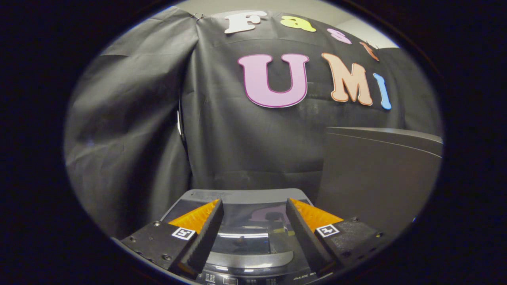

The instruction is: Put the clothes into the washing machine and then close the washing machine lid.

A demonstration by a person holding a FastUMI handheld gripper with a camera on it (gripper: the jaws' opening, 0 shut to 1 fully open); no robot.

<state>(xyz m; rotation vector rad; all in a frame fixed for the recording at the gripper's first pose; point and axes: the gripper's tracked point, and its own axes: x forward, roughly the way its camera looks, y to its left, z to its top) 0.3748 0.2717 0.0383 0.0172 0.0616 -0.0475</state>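
Fingers [216, 223] spread apart, grasping nothing, hover above grey washing machine [245, 259]. Glossy dark glass lid [245, 221] lies flat, shut. No clothes visible. Fits both pre-loading and finished; next move unsettled.

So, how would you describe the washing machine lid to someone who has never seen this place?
Against the black cloth wall stands the washing machine. Its lid is the flat, glossy, see-through panel with a grey rim, lying closed below the open fingers. Unlike the matte grey box to its right, it reflects light.
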